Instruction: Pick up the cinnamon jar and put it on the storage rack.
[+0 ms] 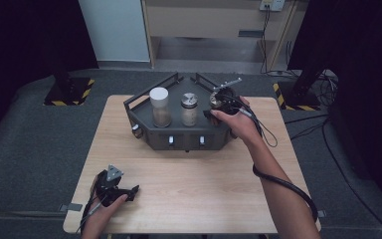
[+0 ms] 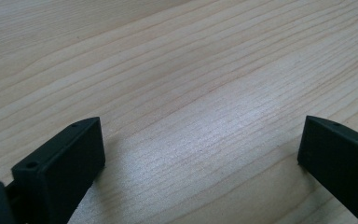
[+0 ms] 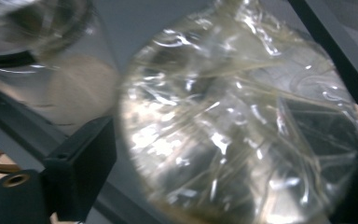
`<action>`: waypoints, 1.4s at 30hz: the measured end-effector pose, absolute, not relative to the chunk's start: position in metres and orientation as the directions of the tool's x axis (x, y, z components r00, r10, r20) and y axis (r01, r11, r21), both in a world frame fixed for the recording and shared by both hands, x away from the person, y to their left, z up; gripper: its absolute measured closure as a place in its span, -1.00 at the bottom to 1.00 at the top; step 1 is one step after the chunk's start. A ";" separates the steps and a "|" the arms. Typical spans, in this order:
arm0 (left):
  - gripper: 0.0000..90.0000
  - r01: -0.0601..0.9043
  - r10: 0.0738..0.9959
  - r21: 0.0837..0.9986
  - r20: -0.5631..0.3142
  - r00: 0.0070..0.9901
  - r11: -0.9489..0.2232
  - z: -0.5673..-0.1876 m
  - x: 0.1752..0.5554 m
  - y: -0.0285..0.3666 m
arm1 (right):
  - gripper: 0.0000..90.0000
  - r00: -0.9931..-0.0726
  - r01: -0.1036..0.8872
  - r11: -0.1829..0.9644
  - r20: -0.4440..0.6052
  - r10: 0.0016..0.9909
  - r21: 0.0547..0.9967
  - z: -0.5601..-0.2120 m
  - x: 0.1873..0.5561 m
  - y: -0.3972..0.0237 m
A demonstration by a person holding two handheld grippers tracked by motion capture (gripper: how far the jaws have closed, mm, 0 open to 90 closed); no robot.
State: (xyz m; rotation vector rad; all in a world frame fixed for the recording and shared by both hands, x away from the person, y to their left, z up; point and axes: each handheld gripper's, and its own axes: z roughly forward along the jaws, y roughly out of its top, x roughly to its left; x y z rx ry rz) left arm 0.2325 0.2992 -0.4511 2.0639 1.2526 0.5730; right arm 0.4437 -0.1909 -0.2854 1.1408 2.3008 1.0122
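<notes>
Reaching over the dark rack (image 1: 179, 134) at the far side of the bench (image 1: 189, 189), the right tongs (image 1: 218, 103) sit at the rightmost jar (image 3: 242, 121), whose mouth is covered with crinkled clear film. That jar stands upright in the rack, long axis vertical, beside a metal-lidded jar (image 1: 189, 109) and a white-capped jar (image 1: 159, 106). The right tongs' jaws are spread on either side of the film-topped jar; whether the pads touch it cannot be told. Near the bench's front left corner, the left tongs (image 2: 200, 154) lie with jaws spread wide over bare wood.
</notes>
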 end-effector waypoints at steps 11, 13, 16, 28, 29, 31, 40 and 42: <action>-1.00 0.610 0.893 0.719 0.034 0.449 -0.334 -0.451 0.233 0.299 | -0.88 -0.603 0.510 0.418 -0.034 0.797 0.752 -0.281 0.419 -0.200; -1.00 0.610 0.893 0.719 0.034 0.449 -0.334 -0.451 0.233 0.299 | -0.88 -0.604 0.503 0.423 -0.044 0.796 0.753 -0.279 0.414 -0.201; -1.00 0.610 0.893 0.719 0.034 0.449 -0.334 -0.451 0.233 0.299 | -0.88 -0.593 0.503 0.419 -0.052 0.804 0.756 -0.275 0.409 -0.204; -1.00 0.610 0.893 0.719 0.033 0.448 -0.333 -0.451 0.233 0.299 | -0.90 -0.583 0.485 0.400 -0.053 0.811 0.778 -0.269 0.387 -0.224; -1.00 0.610 0.893 0.719 0.033 0.448 -0.333 -0.451 0.233 0.299 | -0.90 -0.582 0.484 0.397 -0.052 0.812 0.780 -0.270 0.385 -0.225; -1.00 0.610 0.893 0.718 0.034 0.449 -0.334 -0.451 0.233 0.299 | -0.90 -0.585 0.482 0.398 -0.051 0.809 0.781 -0.272 0.381 -0.227; -1.00 0.610 0.893 0.718 0.035 0.449 -0.335 -0.451 0.233 0.299 | -0.90 -0.591 0.477 0.395 -0.047 0.806 0.785 -0.281 0.369 -0.237; -1.00 0.610 0.893 0.718 0.034 0.449 -0.335 -0.451 0.233 0.299 | -0.90 -0.593 0.473 0.405 -0.057 0.803 0.783 -0.281 0.367 -0.239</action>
